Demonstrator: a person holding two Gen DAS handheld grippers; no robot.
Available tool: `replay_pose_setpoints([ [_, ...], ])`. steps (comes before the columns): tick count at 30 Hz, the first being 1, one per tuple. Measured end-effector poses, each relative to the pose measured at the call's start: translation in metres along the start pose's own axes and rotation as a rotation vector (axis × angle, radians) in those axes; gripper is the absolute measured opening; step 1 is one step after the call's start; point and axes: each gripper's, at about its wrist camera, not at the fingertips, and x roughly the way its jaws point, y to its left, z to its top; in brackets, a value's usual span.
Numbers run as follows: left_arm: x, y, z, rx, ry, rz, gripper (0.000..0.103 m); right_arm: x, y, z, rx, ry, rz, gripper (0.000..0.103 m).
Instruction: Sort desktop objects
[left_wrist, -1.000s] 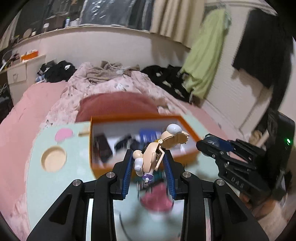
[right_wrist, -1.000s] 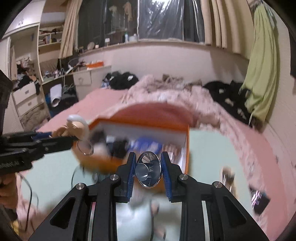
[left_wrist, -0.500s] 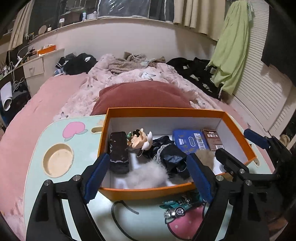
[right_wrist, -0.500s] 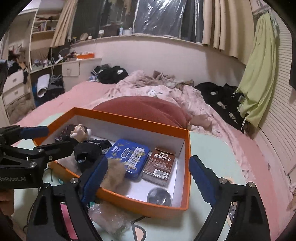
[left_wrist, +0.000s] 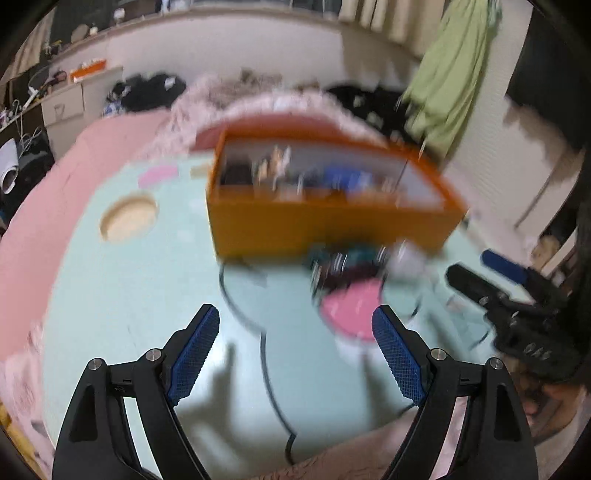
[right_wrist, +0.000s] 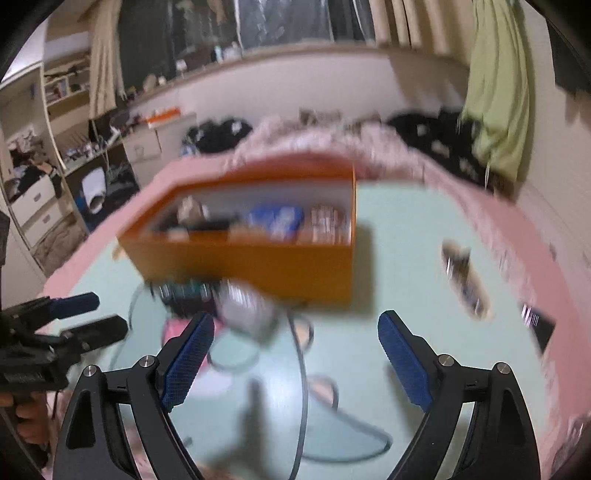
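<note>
The orange box (left_wrist: 325, 221) stands at the back of the pale green table (left_wrist: 147, 295), with a doll, a blue tin and other small things blurred inside. A green toy car (left_wrist: 340, 258) and a clear plastic bag (left_wrist: 410, 262) lie just in front of it. My left gripper (left_wrist: 295, 312) hangs open and empty over the table, short of the car. My right gripper (right_wrist: 295, 325) is also open and empty, near the bag (right_wrist: 243, 306) and in front of the box (right_wrist: 258, 262). Each gripper shows in the other's view, the right one (left_wrist: 471, 264) and the left one (right_wrist: 109, 313).
A black cable (left_wrist: 258, 332) loops across the table's front. A round cup hole (left_wrist: 129, 218) sits at the left. A long small object (right_wrist: 465, 280) and a dark card (right_wrist: 539, 325) lie at the right. A pink bed surrounds the table.
A second ago the left gripper was shut on a doll and the right on a round metal piece. Both let go over the box, then drew back and sank toward the table.
</note>
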Motion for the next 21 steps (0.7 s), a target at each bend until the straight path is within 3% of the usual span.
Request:
replay_pose_setpoints([
  [3,0.023,-0.004,-0.006,0.029,0.052,0.128,0.090,0.019,-0.010,-0.008,0.042,0.100,-0.042,0.092],
  [4,0.024,-0.005,-0.006,0.028,0.053,0.114,0.096,0.021,-0.010,-0.008,0.027,0.085,-0.065,0.101],
  [6,0.023,-0.007,-0.008,0.041,0.059,0.112,0.103,0.028,-0.003,-0.012,-0.031,0.109,-0.132,0.103],
  [21,0.021,-0.006,-0.012,0.037,0.050,0.110,0.103,0.031,-0.002,-0.018,-0.061,0.101,-0.128,0.103],
])
